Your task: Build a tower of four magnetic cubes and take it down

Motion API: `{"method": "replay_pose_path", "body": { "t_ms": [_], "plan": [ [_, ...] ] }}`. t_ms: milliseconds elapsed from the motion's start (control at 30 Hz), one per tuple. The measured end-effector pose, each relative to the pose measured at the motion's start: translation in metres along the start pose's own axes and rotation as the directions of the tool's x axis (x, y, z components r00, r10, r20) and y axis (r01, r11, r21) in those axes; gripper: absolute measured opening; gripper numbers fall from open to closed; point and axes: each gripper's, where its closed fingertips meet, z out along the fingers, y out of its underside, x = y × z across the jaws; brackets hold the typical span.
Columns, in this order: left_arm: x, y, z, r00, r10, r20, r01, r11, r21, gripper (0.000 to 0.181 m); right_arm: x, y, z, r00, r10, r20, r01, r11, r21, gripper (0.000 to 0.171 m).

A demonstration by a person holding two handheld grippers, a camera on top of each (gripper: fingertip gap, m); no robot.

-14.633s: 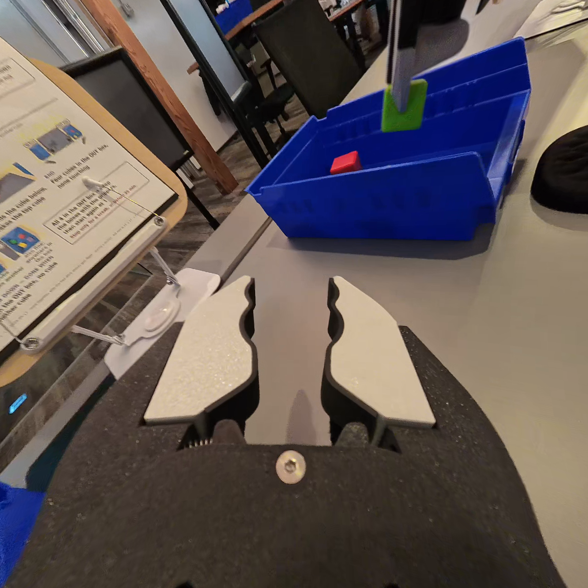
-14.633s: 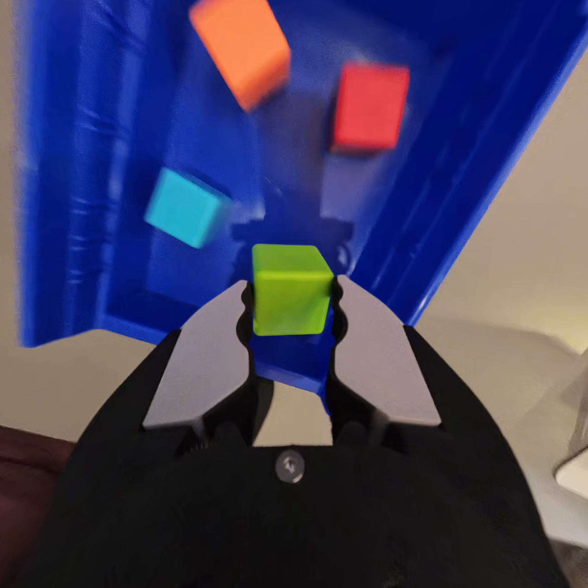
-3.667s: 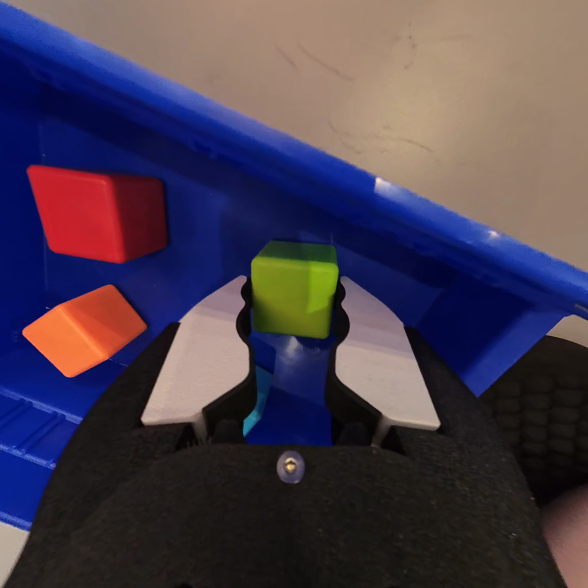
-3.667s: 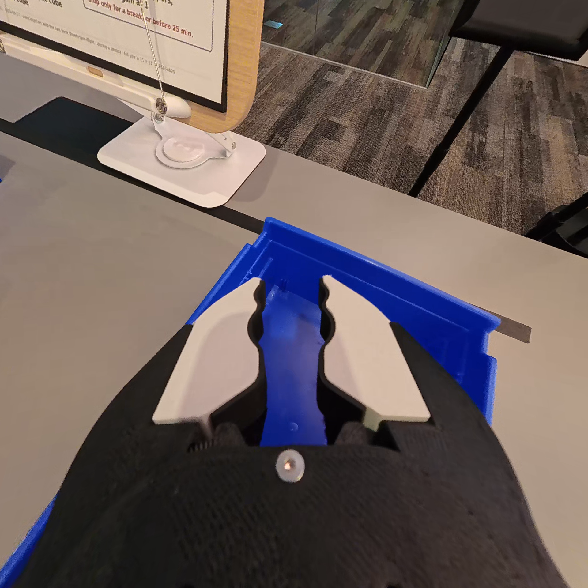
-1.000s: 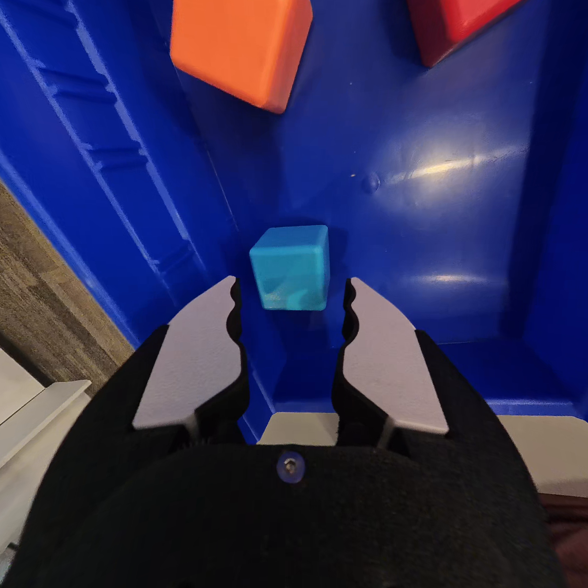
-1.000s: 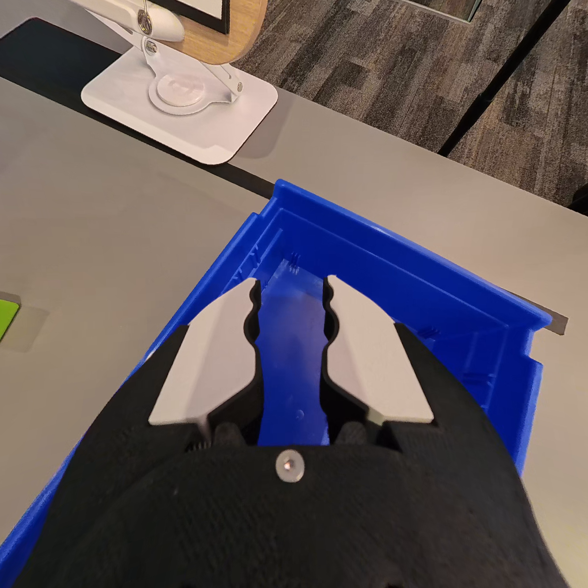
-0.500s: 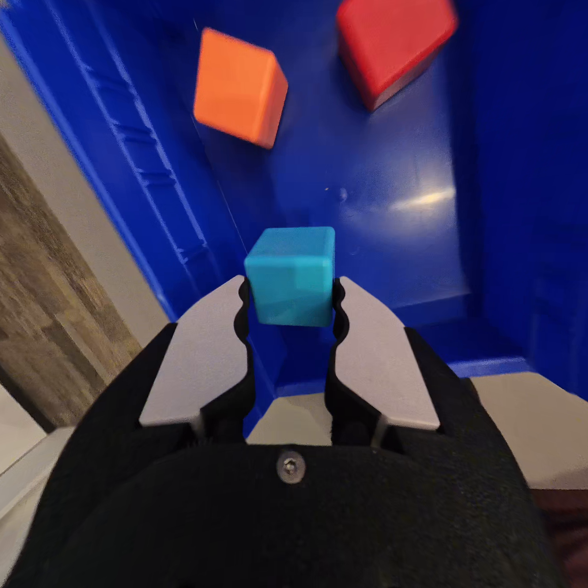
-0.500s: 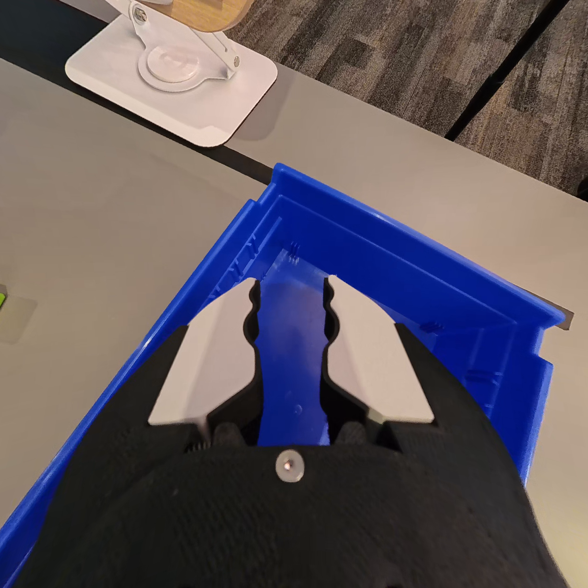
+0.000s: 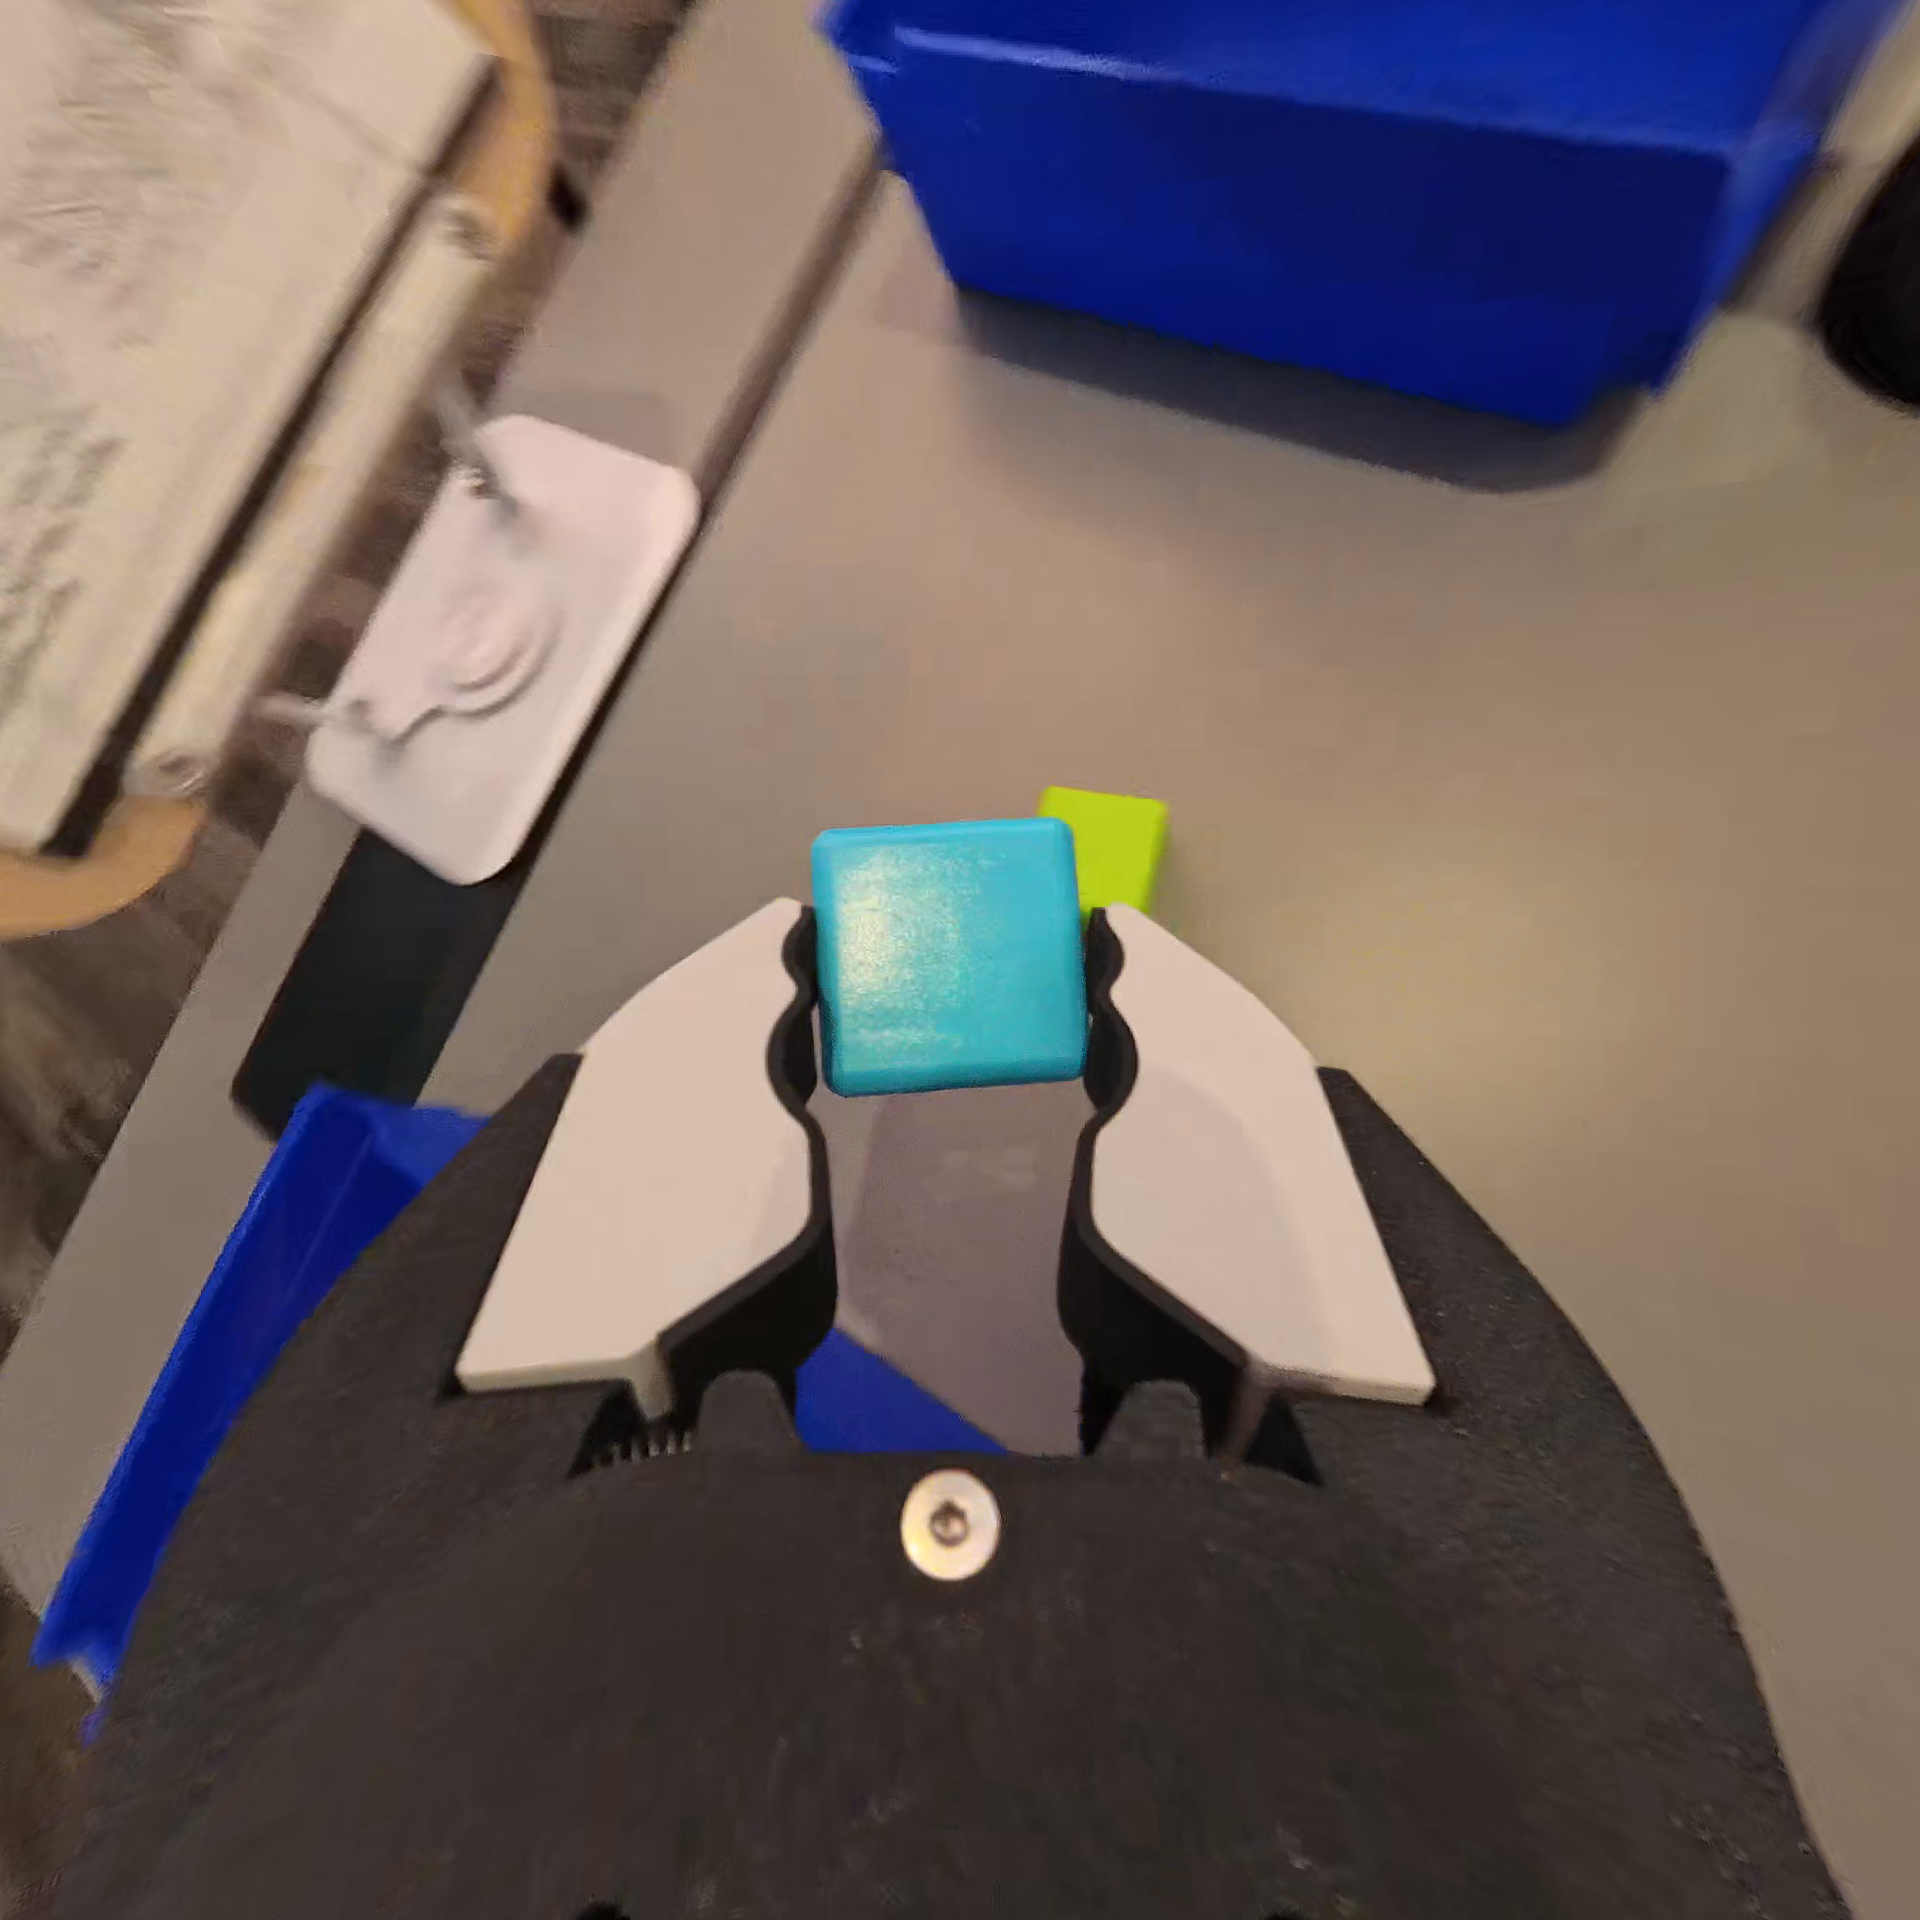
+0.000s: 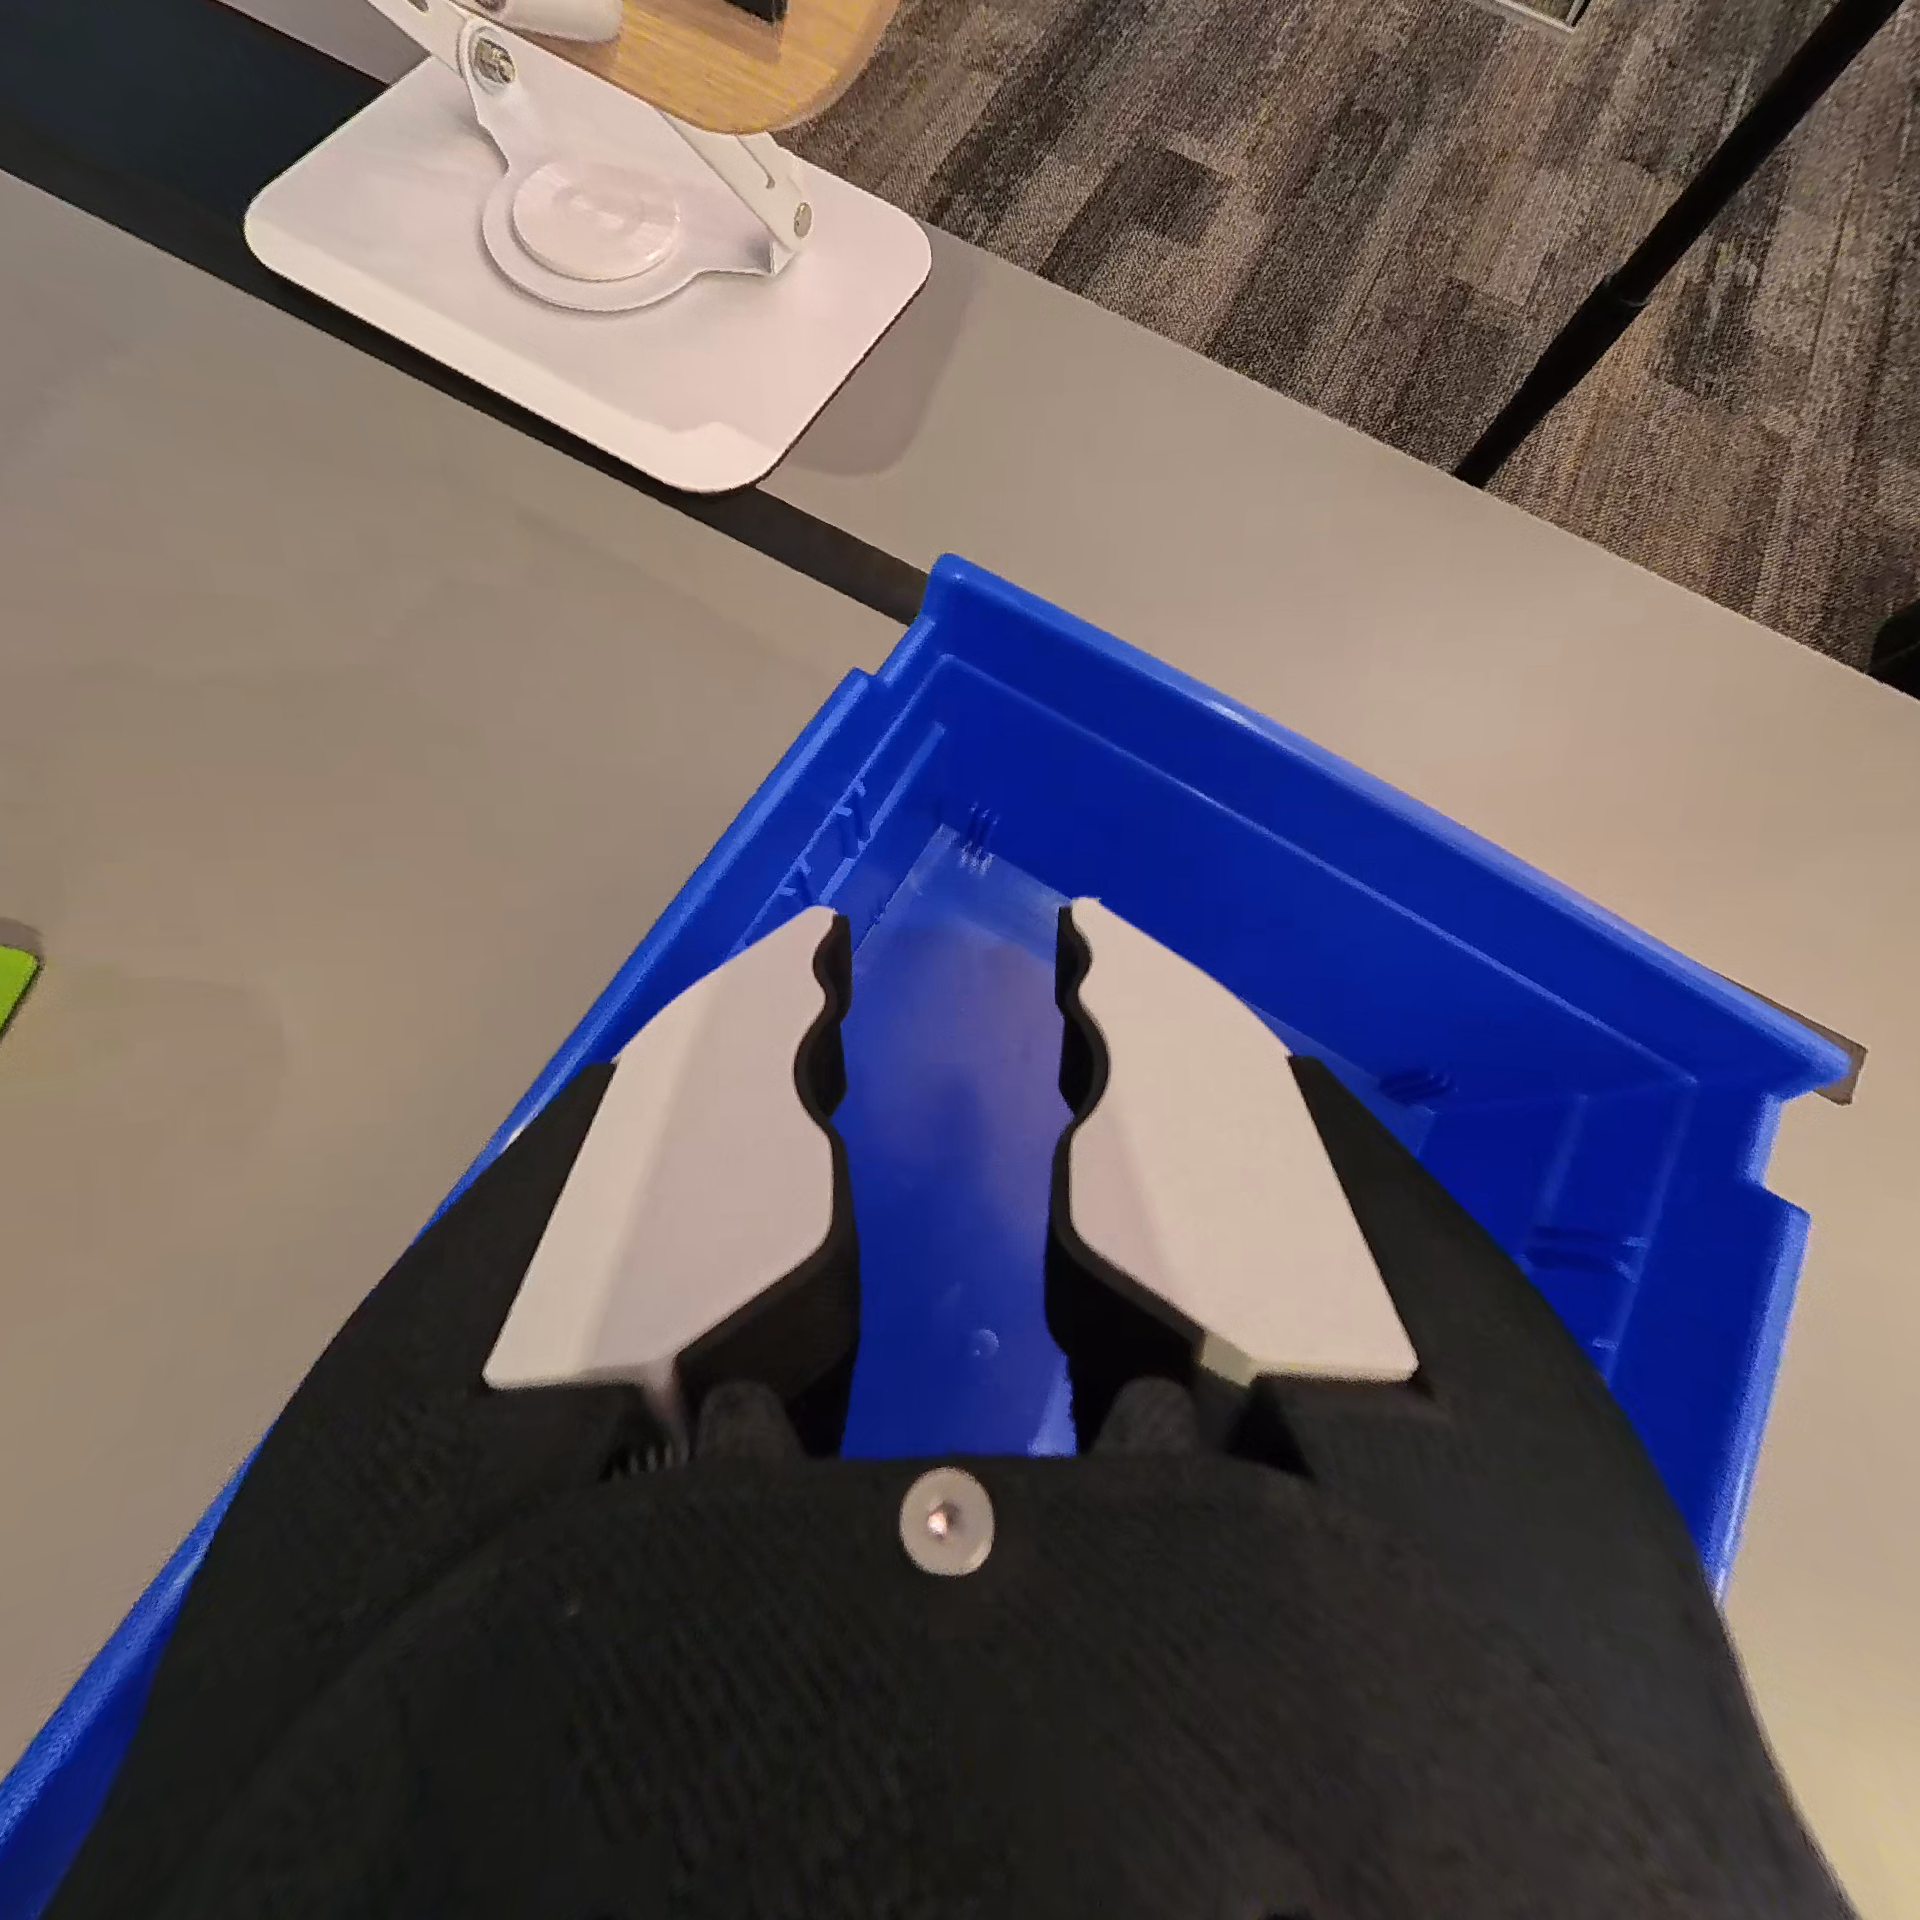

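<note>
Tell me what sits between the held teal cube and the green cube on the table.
Nothing: in the left wrist view only bare grey table separates teal cube from green cube.

Bare grey worktop lies open around the green cube, the only block on that stretch. A blue bin walls off the far side; a white stand base crowds the left edge.

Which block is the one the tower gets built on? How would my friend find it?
Look at the grey table, in the open stretch between the two blue bins. Just past the left gripper, which is shut on a turquoise cube, a lime green cube sits alone on the tabletop. It is the only green block, and the only one not held.
</note>
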Motion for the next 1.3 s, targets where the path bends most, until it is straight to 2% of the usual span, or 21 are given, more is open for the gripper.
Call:
{"method": "replay_pose_path", "body": {
  "t_ms": [100,133,267,467,767,1000,1100,1167,1233,1300],
  "plan": [
    [0.019,0.019,0.035,0.993,0.101,-0.065,-0.111,0.981,-0.157,0.049,-0.001,-0.002,-0.003,1.0,0.0,0.004,0.0,1.0,0.007,0.039],
    [0.02,0.021,0.043,0.99,0.123,-0.071,-0.133,0.976,-0.172,0.049,-0.001,-0.003,-0.004,1.0,0.002,0.005,-0.002,1.0,0.012,0.039],
    [0.037,0.017,0.062,0.976,0.084,-0.2,-0.119,0.979,-0.166,0.049,0.002,-0.006,-0.007,1.0,0.018,0.01,-0.018,0.999,0.031,0.039],
    [0.04,0.006,0.081,0.971,0.1,-0.218,-0.134,0.98,-0.148,0.049,0.004,-0.001,-0.004,1.0,0.022,0.012,-0.023,1.0,0.01,0.04],
    [0.042,0.007,0.091,0.957,0.059,-0.283,-0.089,0.991,-0.097,0.049,0.003,-0.001,-0.004,1.0,0.02,0.021,-0.02,1.0,0.004,0.04],
    [0.041,0.021,0.103,0.953,0.041,-0.3,-0.078,0.991,-0.112,0.049,0.003,0.006,-0.001,0.999,0.03,0.03,-0.03,0.999,-0.02,0.04],
    [0.039,0.021,0.101,0.953,0.03,-0.3,-0.066,0.992,-0.111,0.049,0.002,0.006,-0.001,0.999,0.027,0.026,-0.027,0.999,-0.02,0.04],
    [0.037,0.011,0.09,0.95,0.025,-0.312,-0.042,0.998,-0.05,0.049,0.002,0.005,-0.001,0.999,0.026,0.027,-0.026,1.0,-0.018,0.04],
    [0.03,-0.003,0.067,0.948,0.003,-0.319,0.004,1.0,0.022,0.052,0.002,0.006,-0.001,0.999,0.026,0.028,-0.026,0.999,-0.019,0.04],
    [0.006,-0.013,0.038,0.967,-0.018,-0.253,0.042,0.995,0.093,0.059,0.003,0.006,-0.001,0.999,0.026,0.027,-0.026,0.999,-0.02,0.04]
  ]
}}
